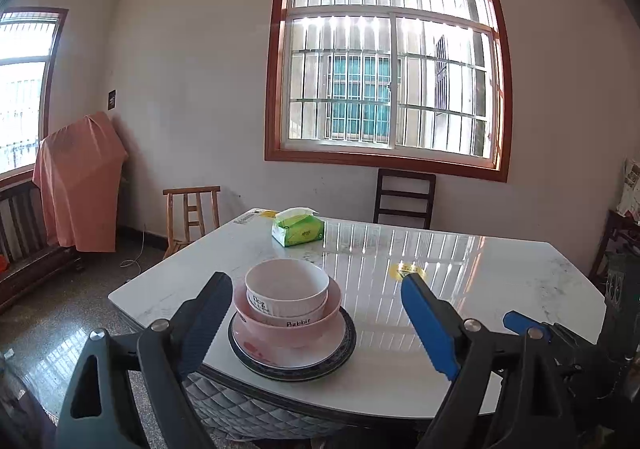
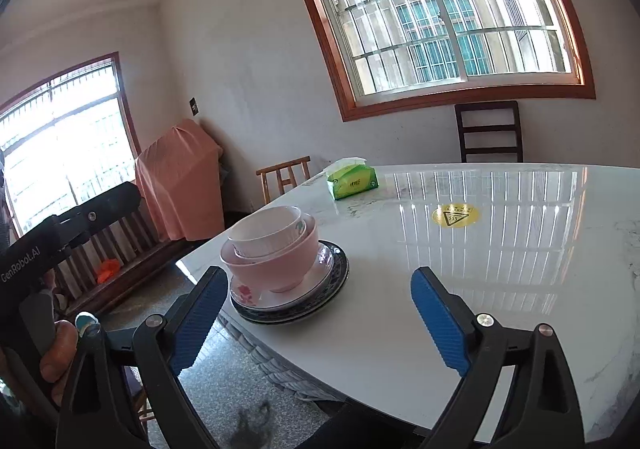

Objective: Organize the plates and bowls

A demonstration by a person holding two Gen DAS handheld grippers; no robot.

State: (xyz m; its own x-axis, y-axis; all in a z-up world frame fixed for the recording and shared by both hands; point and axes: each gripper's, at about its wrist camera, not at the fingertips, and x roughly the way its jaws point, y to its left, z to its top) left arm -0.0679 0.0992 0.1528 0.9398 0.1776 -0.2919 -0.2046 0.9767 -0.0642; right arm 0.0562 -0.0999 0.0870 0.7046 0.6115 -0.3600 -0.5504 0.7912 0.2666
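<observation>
A stack stands near the table's front left corner: a white bowl (image 1: 286, 287) marked "Dog" sits inside a pink bowl (image 1: 288, 323) marked "Rabbit", on a white flowered plate (image 1: 320, 353) over a dark blue-rimmed plate (image 1: 348, 349). The same stack shows in the right wrist view: white bowl (image 2: 266, 229), pink bowl (image 2: 276, 267), flowered plate (image 2: 250, 295), dark plate (image 2: 338, 277). My left gripper (image 1: 316, 321) is open and empty, just in front of the stack. My right gripper (image 2: 316, 313) is open and empty, to the right of the stack and apart from it.
The white marble table (image 1: 500, 289) carries a green tissue pack (image 1: 298, 229) at the far left and a yellow warning sticker (image 2: 456, 215). A dark chair (image 1: 404, 199) stands behind it, a wooden chair (image 1: 192, 215) at its left. The left gripper's handle (image 2: 60, 233) shows at left.
</observation>
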